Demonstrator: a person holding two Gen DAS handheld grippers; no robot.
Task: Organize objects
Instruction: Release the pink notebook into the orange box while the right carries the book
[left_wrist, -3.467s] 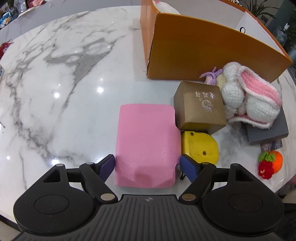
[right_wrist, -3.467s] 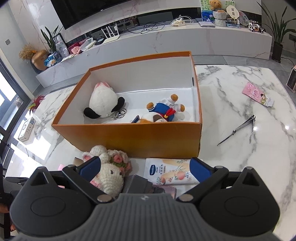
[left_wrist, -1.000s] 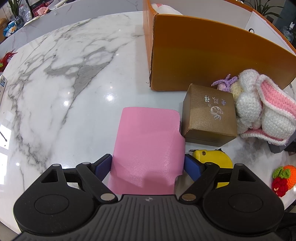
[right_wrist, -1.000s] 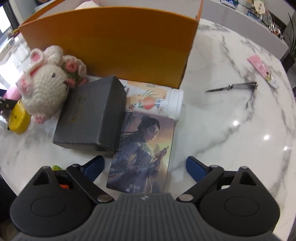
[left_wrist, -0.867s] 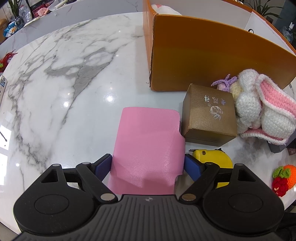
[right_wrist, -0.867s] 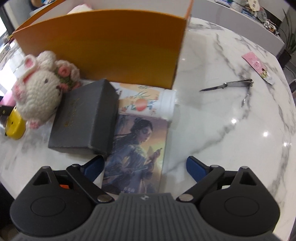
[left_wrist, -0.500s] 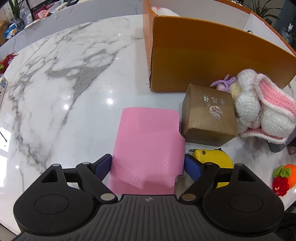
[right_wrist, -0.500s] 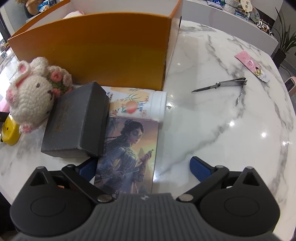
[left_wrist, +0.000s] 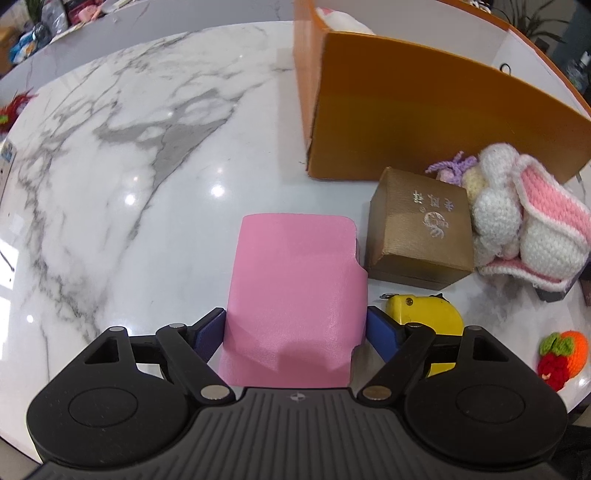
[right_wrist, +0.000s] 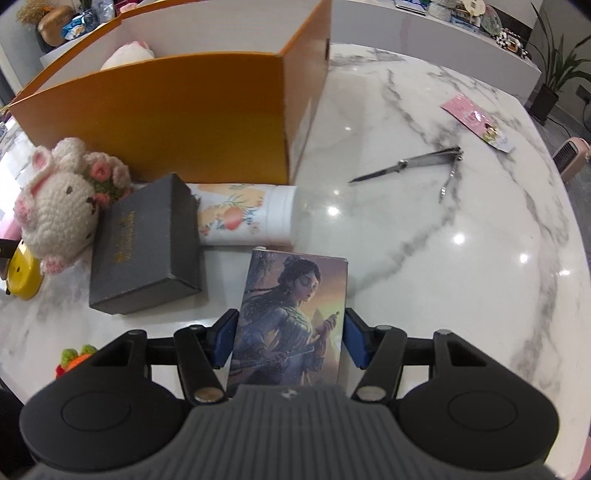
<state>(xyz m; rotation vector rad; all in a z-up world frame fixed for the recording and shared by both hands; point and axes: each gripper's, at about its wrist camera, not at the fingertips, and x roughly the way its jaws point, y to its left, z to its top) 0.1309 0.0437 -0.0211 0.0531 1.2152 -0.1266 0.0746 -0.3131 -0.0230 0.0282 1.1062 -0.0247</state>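
Note:
My left gripper (left_wrist: 295, 328) is shut on a pink wallet (left_wrist: 295, 288), its blue pads against both long edges, held just above the marble table (left_wrist: 129, 184). My right gripper (right_wrist: 290, 341) is shut on a picture card box (right_wrist: 295, 310) showing a painted woman, lifted off the table. The orange box (right_wrist: 177, 110) stands behind, with a white plush showing over its wall. It also shows in the left wrist view (left_wrist: 424, 110).
Near the box lie a gold box (left_wrist: 421, 229), a crochet bunny (left_wrist: 524, 221), a yellow tape measure (left_wrist: 428, 317), a crochet fruit (left_wrist: 561, 354), a dark grey box (right_wrist: 147, 243), a peach-print tube (right_wrist: 247, 214), nail clippers (right_wrist: 424, 166) and a pink packet (right_wrist: 476, 122).
My right gripper has closed on the picture card box and pulled it away from the dark grey box. The left gripper holds the pink wallet as before, barely moved.

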